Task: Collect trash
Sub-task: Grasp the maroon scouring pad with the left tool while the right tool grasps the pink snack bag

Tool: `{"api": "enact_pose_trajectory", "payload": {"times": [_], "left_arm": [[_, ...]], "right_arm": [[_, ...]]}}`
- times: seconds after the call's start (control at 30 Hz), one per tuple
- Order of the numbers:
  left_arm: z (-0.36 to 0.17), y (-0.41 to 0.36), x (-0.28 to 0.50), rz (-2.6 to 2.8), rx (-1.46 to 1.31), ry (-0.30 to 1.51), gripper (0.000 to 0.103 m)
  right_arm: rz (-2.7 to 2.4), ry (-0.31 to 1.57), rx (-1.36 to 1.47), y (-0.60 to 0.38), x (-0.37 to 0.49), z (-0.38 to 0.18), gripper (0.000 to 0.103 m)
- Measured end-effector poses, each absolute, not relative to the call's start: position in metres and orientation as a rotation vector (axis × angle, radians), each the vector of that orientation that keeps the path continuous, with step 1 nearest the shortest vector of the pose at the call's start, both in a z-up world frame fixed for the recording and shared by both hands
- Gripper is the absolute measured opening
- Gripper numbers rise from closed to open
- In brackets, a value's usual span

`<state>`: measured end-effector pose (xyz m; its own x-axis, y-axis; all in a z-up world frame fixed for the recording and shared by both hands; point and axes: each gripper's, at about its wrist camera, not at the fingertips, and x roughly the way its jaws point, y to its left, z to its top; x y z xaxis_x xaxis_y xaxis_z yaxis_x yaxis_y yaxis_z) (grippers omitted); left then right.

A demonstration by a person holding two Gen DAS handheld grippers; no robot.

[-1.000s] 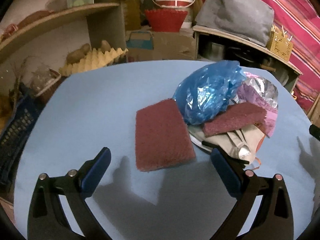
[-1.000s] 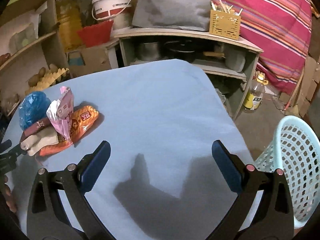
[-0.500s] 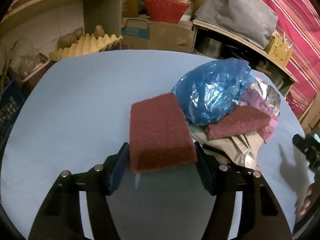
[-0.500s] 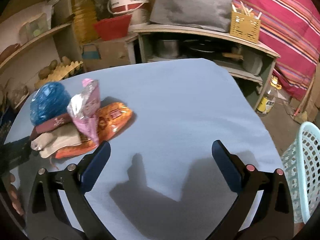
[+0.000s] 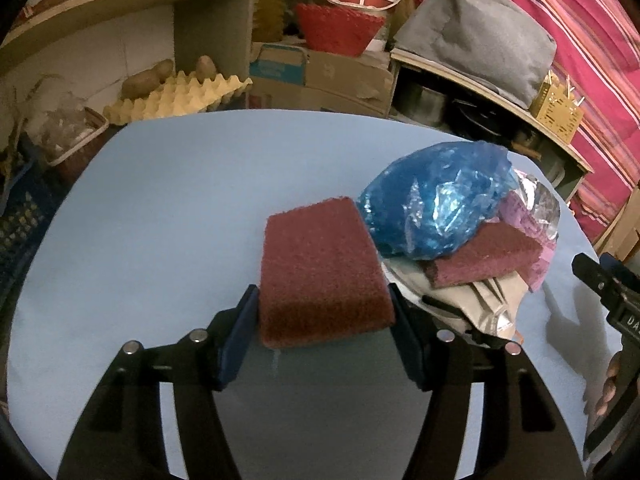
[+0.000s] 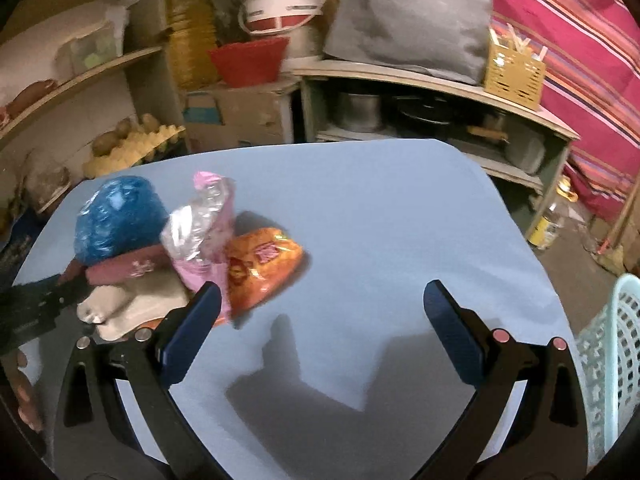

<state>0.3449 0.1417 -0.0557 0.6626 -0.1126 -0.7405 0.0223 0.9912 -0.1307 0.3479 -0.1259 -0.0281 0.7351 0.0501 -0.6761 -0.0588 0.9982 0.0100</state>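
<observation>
One sponge (image 5: pixel 320 268), beside the blue bag (image 5: pixel 436 208), is now clamped in the left gripper (image 5: pixel 322 328), ready for binning; the right gripper (image 6: pixel 324 332) stays spread.

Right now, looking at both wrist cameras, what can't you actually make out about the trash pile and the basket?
- Pale blue lattice basket: right wrist view, cut off by the frame edge, so its inside is unseen.
- Orange printed snack wrapper: motion blur makes the print unreadable.
- Beige crumpled packaging: left wrist view, mostly buried under the blue crinkled plastic bag and the smaller maroon scouring pad.
</observation>
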Motion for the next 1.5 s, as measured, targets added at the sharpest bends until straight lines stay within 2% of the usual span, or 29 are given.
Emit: {"api": "enact_pose_trajectory", "payload": {"times": [0.13,0.3,0.47,0.53,0.6,0.73,0.8,0.93,1.0,1.07,1.1,1.2,1.27,1.5], "left_arm": [[-0.05,0.15,0.342,-0.058,-0.113,0.832,0.062],[-0.039,0.161,0.336,-0.06,-0.125,0.809,0.062],[-0.034,0.174,0.33,-0.059,-0.13,0.796,0.062],[-0.032,0.18,0.327,-0.05,-0.127,0.791,0.062],[-0.028,0.187,0.322,-0.043,-0.124,0.781,0.062],[-0.019,0.201,0.312,-0.032,-0.143,0.756,0.063],[-0.015,0.206,0.308,-0.028,-0.15,0.745,0.062],[-0.012,0.213,0.307,-0.023,-0.172,0.742,0.063],[-0.013,0.214,0.309,-0.023,-0.186,0.748,0.063],[-0.012,0.211,0.309,-0.025,-0.186,0.748,0.063],[-0.012,0.21,0.309,-0.026,-0.181,0.747,0.062],[-0.013,0.203,0.31,-0.03,-0.16,0.748,0.063],[-0.014,0.198,0.311,-0.031,-0.148,0.753,0.063],[-0.007,0.177,0.312,-0.052,-0.132,0.74,0.062]], "right_arm": [[0.069,0.801,-0.014,-0.112,0.349,-0.034,0.098],[0.118,0.741,-0.02,-0.091,0.339,-0.022,0.098],[0.159,0.766,-0.022,-0.066,0.328,-0.023,0.098],[0.17,0.767,-0.018,-0.056,0.325,-0.025,0.097],[0.164,0.762,-0.053,-0.047,0.322,-0.025,0.092],[0.086,0.734,-0.086,-0.055,0.327,-0.022,0.092],[0.073,0.749,-0.057,-0.067,0.335,-0.026,0.08],[0.125,0.789,0.003,-0.079,0.354,-0.04,0.065],[0.156,0.801,0.027,-0.079,0.359,-0.044,0.051],[0.184,0.791,0.049,-0.079,0.362,-0.042,0.042],[0.2,0.778,0.056,-0.078,0.362,-0.039,0.033],[0.242,0.762,0.051,-0.076,0.365,-0.032,0.016],[0.264,0.765,0.074,-0.081,0.366,-0.033,0.008],[0.245,0.715,0.145,-0.119,0.351,-0.011,0.007]]}}
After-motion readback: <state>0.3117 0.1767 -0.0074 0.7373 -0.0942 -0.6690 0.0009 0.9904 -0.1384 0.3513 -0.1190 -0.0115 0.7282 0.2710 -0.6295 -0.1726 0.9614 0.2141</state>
